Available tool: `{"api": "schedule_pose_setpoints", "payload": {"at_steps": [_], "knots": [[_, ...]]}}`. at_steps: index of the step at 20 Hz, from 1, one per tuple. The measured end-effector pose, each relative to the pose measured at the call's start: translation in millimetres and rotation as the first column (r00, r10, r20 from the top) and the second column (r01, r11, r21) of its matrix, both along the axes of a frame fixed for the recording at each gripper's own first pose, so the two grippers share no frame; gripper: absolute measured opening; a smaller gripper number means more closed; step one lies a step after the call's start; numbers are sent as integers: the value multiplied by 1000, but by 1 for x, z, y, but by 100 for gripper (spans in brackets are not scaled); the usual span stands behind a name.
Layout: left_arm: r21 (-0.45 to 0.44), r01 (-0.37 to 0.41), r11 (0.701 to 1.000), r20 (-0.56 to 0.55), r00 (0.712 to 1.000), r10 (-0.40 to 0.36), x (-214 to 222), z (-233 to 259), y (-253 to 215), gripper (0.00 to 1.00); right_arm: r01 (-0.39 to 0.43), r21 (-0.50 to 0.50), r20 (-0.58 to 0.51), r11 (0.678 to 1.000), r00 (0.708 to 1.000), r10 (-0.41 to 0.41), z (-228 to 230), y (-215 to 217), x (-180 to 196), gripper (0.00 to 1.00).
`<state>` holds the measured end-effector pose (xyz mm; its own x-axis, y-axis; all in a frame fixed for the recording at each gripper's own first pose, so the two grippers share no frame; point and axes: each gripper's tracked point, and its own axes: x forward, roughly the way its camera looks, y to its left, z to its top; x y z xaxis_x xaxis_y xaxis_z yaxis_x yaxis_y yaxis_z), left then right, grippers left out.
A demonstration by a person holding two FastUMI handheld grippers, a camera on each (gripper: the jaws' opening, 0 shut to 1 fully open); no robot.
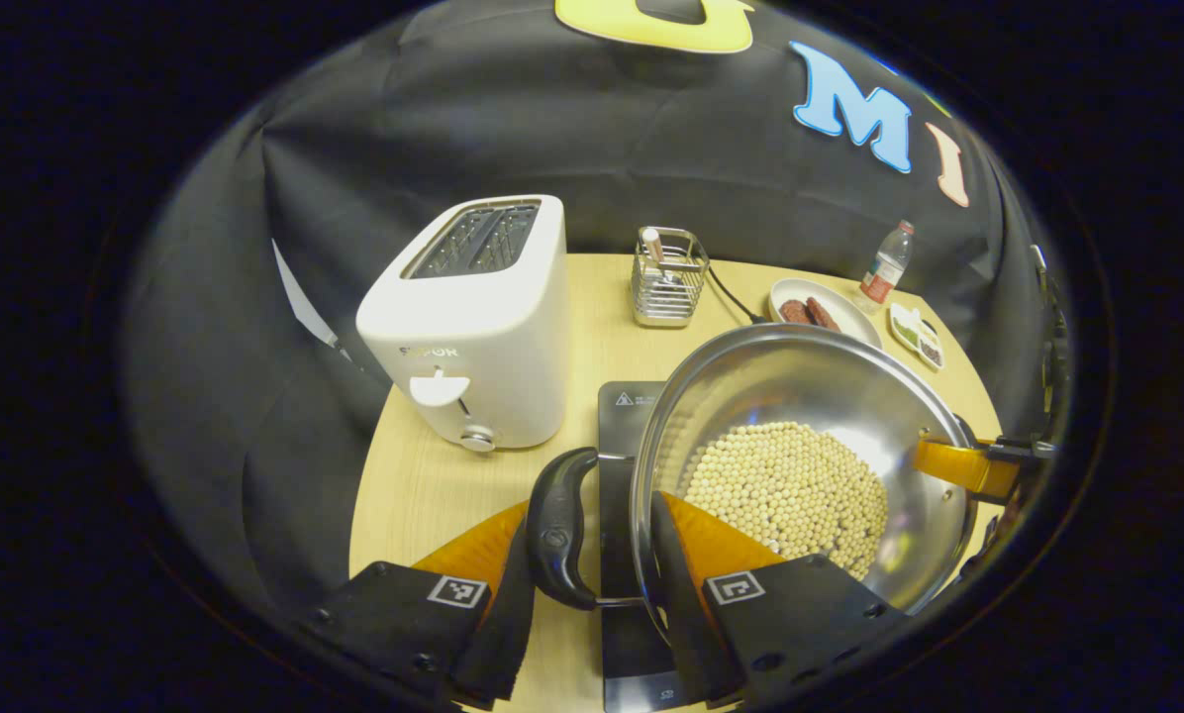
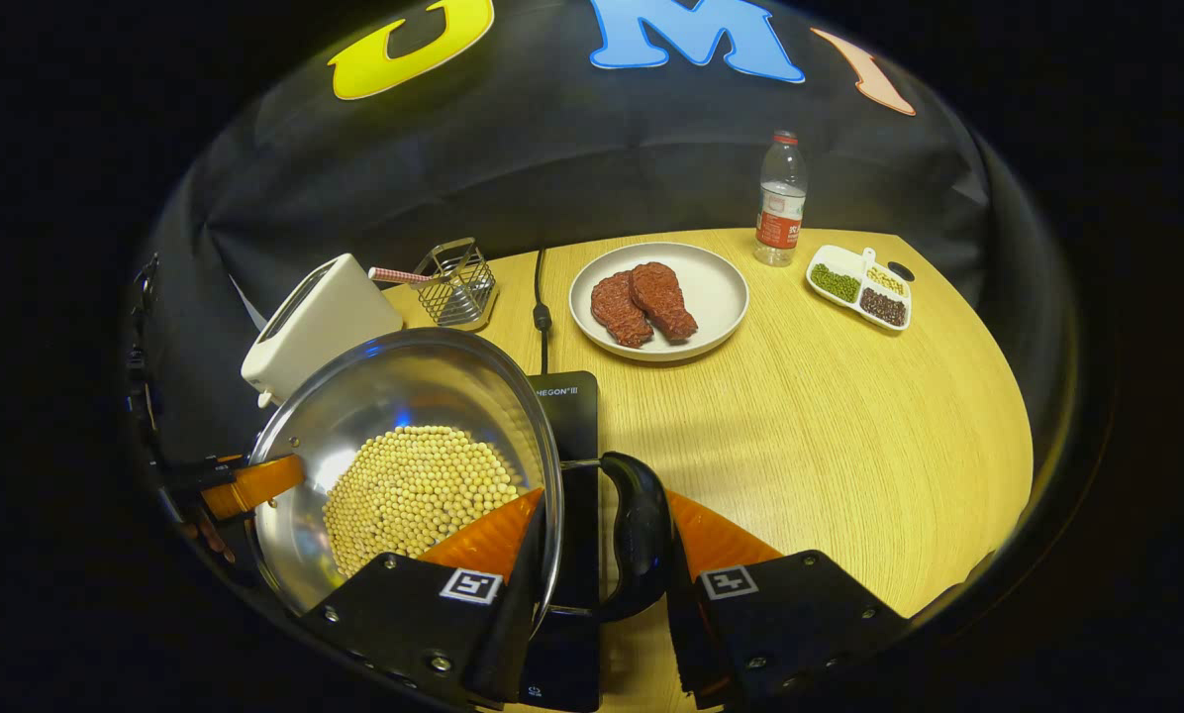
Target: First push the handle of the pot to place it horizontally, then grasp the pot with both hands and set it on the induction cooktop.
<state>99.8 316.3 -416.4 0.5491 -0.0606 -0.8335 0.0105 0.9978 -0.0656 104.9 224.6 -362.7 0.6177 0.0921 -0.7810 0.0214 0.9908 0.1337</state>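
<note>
Both side handles of the pot [image 1: 800, 465] are in your grip now: the left gripper [image 1: 592, 555] is clenched on the left handle [image 1: 559, 530], with one finger outside the loop and the other over the rim, and the right gripper [image 2: 602, 545] is clenched the same way on the right handle [image 2: 637, 535]. In the left gripper view you also see the far gripper at the opposite rim. The pot holds many pale beans [image 2: 414, 495] and sits tilted over the induction cooktop [image 1: 622, 475]; whether it already touches the glass I cannot tell.

My judgement is that you are in the setting-down step. Keep the two grippers at one height so the rim becomes level, otherwise the beans will slide to one side or spill. Lower slowly and centre the pot on the cooktop before you let go. Do not loosen one side first.

Near the pot on the bench [image 2: 849, 416] stand the toaster [image 1: 473, 327] and the wire holder [image 1: 668, 279]; the plate of meat [image 2: 659, 297] is farther back, so keep away from the toaster.
</note>
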Motion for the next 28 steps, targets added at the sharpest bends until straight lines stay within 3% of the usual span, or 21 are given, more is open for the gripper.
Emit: {"api": "schedule_pose_setpoints", "payload": {"at_steps": [8, 11, 12, 13, 16, 19, 22, 23, 24, 28], "knots": [[7, 19, 1000, 23, 1000, -20, 2, -6, 4, 66, 26, -1, -17, 1000, 1000, -26, -10, 3, 3, 58], [-35, -6, 999, 17, 1000, 6, -4, -11, 5, 63, 19, -20, 3, 1000, 1000, -19, -8, 3, 6, 58], [-38, -4, 999, 28, 1000, 5, -1, -13, 7, 70, 20, -17, 0, 1000, 1000, -20, -10, 4, 6, 58], [-31, 4, 1000, 37, 999, -3, -1, -11, 8, 63, 26, -7, 6, 1000, 1000, -26, -11, 4, 7, 58], [-45, -7, 999, 37, 999, 9, 0, -9, 9, 72, 22, -5, 15, 1000, 1000, -22, -9, 3, 9, 58], [-52, -26, 998, 31, 999, 28, -2, -7, 9, 65, 16, 19, 18, 1000, 1000, -16, -9, 4, 12, 59], [-45, -57, 997, 108, 992, 61, 7, 17, 15, 72, -9, 15, 92, 1000, 996, 8, 12, 0, 22, 65], [-54, -73, 996, 138, 987, 79, 10, 29, 13, 79, -25, 2, 120, 1000, 992, 25, 21, 0, 25, 76], [-68, -89, 994, 164, 982, 99, 13, 39, 12, 85, -39, -7, 142, 999, 989, 40, 31, -2, 27, 77], [-83, -134, 988, 261, 953, 151, 19, 90, 2, 86, -66, -15, 217, 998, 974, 68, 68, -13, 26, 78]]}}
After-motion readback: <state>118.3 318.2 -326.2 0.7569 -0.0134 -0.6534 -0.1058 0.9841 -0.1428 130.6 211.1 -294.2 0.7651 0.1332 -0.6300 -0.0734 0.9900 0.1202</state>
